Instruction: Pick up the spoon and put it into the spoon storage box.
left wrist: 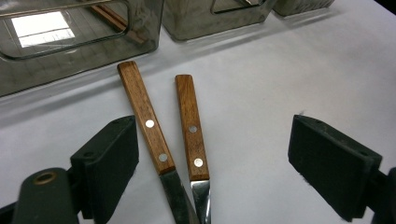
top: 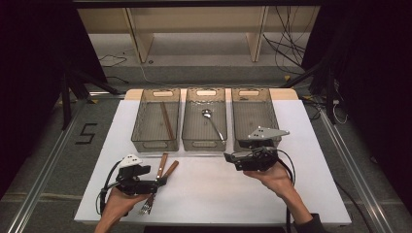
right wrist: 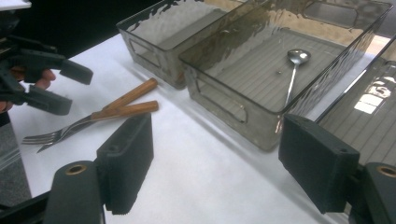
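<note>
we hold left tongs [left wrist: 212, 163] apart over the fork [left wrist: 144, 121] and knife [left wrist: 191, 126]; straddle one wooden handle only, then clamp. right tongs [right wrist: 219, 163] apart, empty.

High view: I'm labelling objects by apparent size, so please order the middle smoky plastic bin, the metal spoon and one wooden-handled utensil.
1. Middle smoky clear plastic bin, clearly largest.
2 and 3. Silver metal spoon and right wooden-handled utensil: similar length; the utensil lies nearer the camera, partly hidden, so unranked.

Brown wooden handles [left wrist: 148, 122], smoky grey bins [top: 204, 119], silver spoon [right wrist: 293, 67].
</note>
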Demonstrator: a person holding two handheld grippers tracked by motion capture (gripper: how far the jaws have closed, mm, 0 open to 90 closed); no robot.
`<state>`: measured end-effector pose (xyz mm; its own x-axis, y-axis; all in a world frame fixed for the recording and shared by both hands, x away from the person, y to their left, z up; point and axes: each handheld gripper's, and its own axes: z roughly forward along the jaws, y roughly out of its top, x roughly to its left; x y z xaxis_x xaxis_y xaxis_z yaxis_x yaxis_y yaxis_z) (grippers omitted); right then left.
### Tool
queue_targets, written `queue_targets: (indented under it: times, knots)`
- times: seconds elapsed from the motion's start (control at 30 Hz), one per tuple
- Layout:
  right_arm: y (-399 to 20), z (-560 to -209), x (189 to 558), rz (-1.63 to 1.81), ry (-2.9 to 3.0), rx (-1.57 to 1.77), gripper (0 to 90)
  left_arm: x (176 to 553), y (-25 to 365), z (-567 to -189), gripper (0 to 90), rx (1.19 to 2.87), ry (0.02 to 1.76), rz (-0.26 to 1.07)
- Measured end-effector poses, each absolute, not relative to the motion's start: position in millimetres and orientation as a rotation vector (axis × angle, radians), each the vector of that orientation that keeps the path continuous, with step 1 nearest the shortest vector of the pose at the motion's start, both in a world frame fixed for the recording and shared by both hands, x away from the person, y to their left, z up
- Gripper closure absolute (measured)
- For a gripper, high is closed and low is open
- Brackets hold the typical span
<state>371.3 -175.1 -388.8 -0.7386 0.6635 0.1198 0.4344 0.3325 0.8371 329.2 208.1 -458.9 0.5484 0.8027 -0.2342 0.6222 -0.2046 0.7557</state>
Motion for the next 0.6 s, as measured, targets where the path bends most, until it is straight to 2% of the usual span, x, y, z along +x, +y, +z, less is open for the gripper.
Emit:
queue_targets:
  times: [0.6]
  knots:
    - [-195.4,-410.9,352.0,1.411,2.342,1.015,26.0,332.8,202.2,-454.8,16.3,2.01,1.147,0.246]
